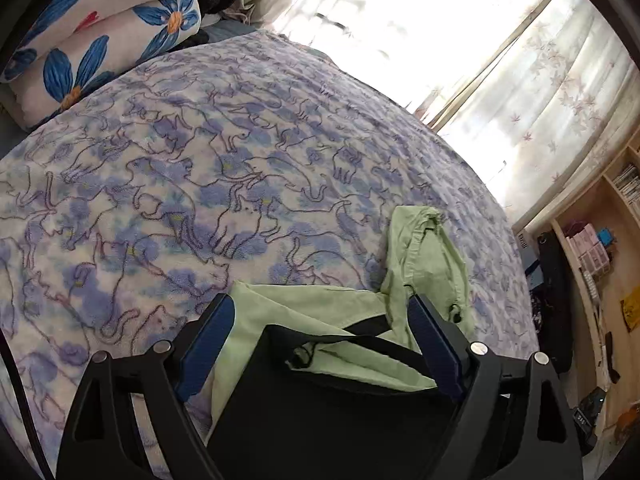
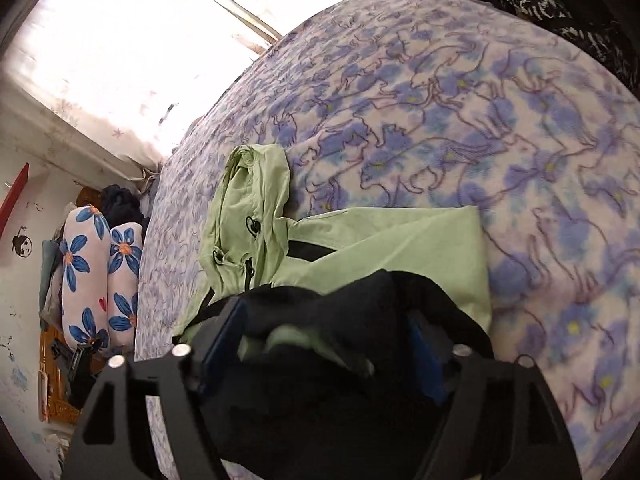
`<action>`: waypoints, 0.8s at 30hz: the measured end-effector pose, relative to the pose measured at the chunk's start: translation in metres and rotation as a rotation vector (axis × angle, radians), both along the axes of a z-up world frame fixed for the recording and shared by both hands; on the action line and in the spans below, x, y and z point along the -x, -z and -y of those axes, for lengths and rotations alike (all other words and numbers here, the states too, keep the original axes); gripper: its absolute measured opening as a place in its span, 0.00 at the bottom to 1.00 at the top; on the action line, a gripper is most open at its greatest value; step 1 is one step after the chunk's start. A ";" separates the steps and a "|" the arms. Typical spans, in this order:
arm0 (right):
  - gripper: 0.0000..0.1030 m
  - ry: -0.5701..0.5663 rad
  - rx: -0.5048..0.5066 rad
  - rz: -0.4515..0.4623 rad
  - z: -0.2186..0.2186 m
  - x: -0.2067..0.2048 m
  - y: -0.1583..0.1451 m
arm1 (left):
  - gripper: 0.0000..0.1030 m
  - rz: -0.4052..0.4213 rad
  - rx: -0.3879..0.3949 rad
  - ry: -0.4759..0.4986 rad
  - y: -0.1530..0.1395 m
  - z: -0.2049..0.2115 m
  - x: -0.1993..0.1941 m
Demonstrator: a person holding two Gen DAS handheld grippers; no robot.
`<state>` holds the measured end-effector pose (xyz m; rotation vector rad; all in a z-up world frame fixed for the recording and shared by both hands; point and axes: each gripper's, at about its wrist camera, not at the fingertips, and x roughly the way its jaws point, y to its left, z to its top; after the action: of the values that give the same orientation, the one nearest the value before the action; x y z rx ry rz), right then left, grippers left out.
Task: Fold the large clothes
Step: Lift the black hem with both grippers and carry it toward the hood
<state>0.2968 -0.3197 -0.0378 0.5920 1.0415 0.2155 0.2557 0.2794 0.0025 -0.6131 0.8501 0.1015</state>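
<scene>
Pale green hooded jacket (image 1: 320, 312) with black panels, partly folded on the cat-print blanket (image 1: 180, 168).

Left gripper (image 1: 320, 332) has its 2 blue-padded fingers (image 1: 208, 344) spread apart, the jacket's green and black cloth lying between them, hood (image 1: 428, 252) ahead to the right. Right gripper (image 2: 320, 340) also stands apart, black fabric bunched between its fingers; I cannot tell whether it pinches. Flowered pillows (image 1: 100, 48) lie at the far-left bed edge, shelves (image 1: 600, 248) at the right.
</scene>
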 end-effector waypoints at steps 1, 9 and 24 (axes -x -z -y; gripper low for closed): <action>0.77 -0.003 0.009 -0.001 -0.002 -0.003 0.004 | 0.84 -0.021 -0.018 0.003 0.008 0.001 -0.005; 0.82 0.052 -0.186 -0.005 0.033 -0.013 0.041 | 0.84 -0.156 -0.097 0.139 0.083 0.017 -0.023; 0.82 0.060 -0.053 0.053 0.048 -0.026 0.045 | 0.84 -0.172 -0.346 0.459 0.115 0.068 -0.046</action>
<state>0.3226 -0.3678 -0.0829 0.6612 0.9679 0.2050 0.3015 0.2114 -0.1125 -0.0762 1.0915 -0.1158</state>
